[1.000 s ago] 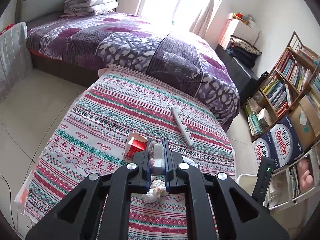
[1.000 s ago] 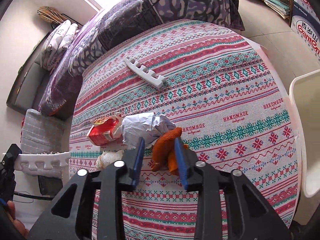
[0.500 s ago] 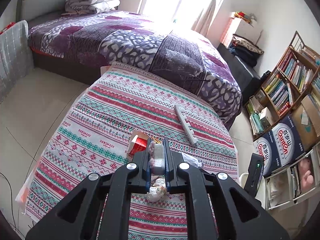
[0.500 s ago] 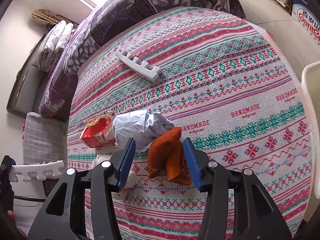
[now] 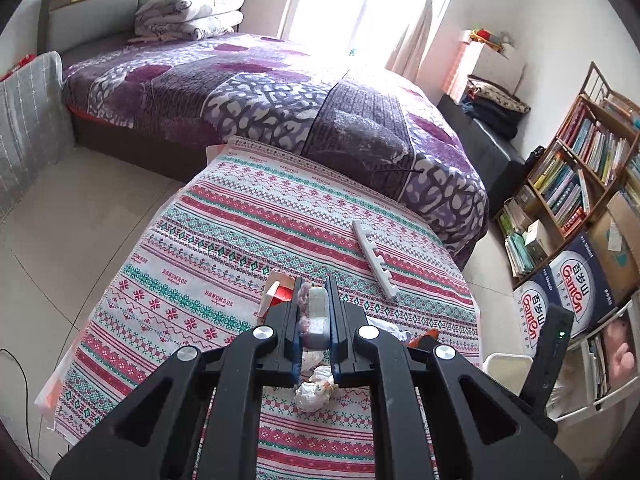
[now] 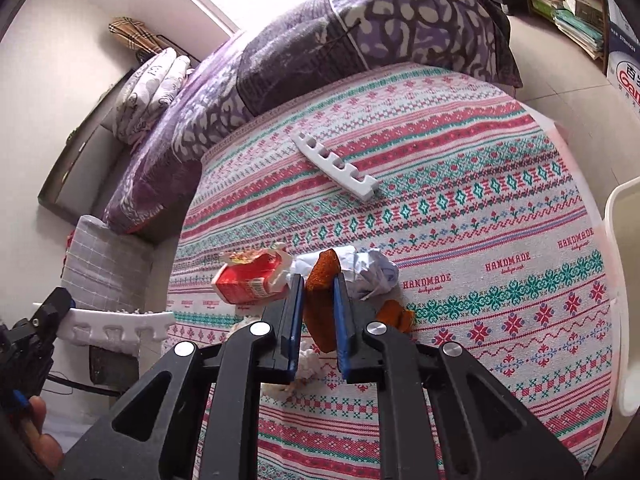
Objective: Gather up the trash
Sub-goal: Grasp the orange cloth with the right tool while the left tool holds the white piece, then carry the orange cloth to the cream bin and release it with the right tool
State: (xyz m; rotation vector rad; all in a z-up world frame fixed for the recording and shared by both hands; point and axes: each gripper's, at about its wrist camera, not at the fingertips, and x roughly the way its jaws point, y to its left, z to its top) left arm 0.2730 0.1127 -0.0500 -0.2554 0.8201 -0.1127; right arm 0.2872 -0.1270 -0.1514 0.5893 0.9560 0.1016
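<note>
My right gripper [image 6: 318, 284] is shut on a piece of orange peel [image 6: 320, 320], held a little above the patterned tablecloth [image 6: 480, 208]. A smaller bit of peel [image 6: 394, 314] lies just to its right. Beside the fingers are a red carton [image 6: 248, 280], crumpled white paper [image 6: 368, 272] and a tissue wad [image 6: 308, 360]. My left gripper [image 5: 315, 285] is shut on a white notched foam strip [image 5: 318, 316], whose full length shows in the right wrist view [image 6: 120, 326]. In the left wrist view the carton [image 5: 278, 292] and tissue wad [image 5: 314, 388] lie under the fingers.
A second white notched foam strip [image 6: 336, 168] lies on the cloth farther back. A white bin [image 6: 620, 280] stands off the table's right edge. A bed with a purple cover [image 5: 280, 100] is behind the table, and bookshelves and boxes [image 5: 576, 184] line the right wall.
The right gripper's jaws widened around the orange peel, then closed on it and lifted it slightly; a small piece stayed on the cloth. The left gripper kept still with the foam strip.
</note>
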